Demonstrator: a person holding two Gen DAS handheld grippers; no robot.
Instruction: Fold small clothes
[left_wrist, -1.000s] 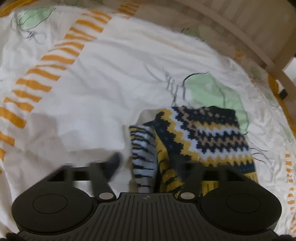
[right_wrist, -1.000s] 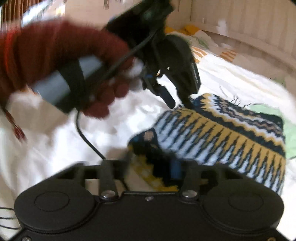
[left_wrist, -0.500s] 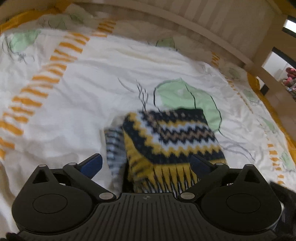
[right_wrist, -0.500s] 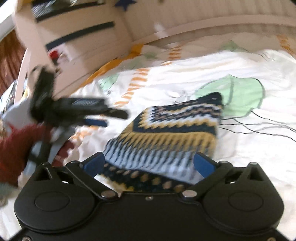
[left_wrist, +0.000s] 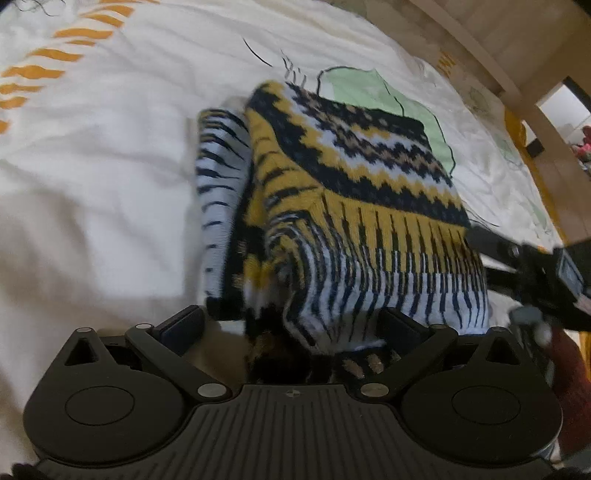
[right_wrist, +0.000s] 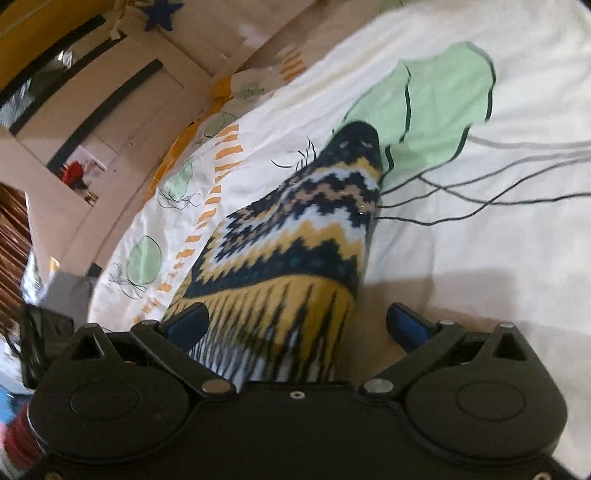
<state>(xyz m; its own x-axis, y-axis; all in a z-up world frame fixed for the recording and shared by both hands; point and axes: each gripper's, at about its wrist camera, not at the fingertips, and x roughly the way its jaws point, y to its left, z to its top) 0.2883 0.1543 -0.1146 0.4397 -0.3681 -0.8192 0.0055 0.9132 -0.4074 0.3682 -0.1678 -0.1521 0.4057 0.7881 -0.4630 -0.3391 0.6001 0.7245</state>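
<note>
Knitted garment (left_wrist: 354, 206), a small folded piece in navy, mustard, pale blue and tan zigzag bands with vertical stripes along its near edge, lies on a white cotton bedsheet (left_wrist: 96, 155) printed with green blobs, thin black lines and orange dashes.

Left wrist view: left gripper (left_wrist: 291, 325) has jaws spread wide, both blue-padded fingers clear of each other, the near edge of the knit between them. A separate folded layer, pale blue with navy stripes, sticks out on the left side of the stack; this layer is not visible from the other camera. Right gripper's body (left_wrist: 546, 273) appears at the right edge, blurred, just beside the garment's corner; red sleeve below it.

Right wrist view: right gripper (right_wrist: 295, 325) jaws also wide apart, the garment (right_wrist: 295, 236) running lengthwise between the fingers and away, its far end overlapping a green printed blob (right_wrist: 436, 110). Only this view shows the pale wooden bed rail (right_wrist: 122, 96) and a blue star decoration (right_wrist: 162, 14) beyond it.

Texture: knit is thick and ribbed-looking, edges soft; sheet lightly wrinkled. Contact between pads and knit cannot be told.
</note>
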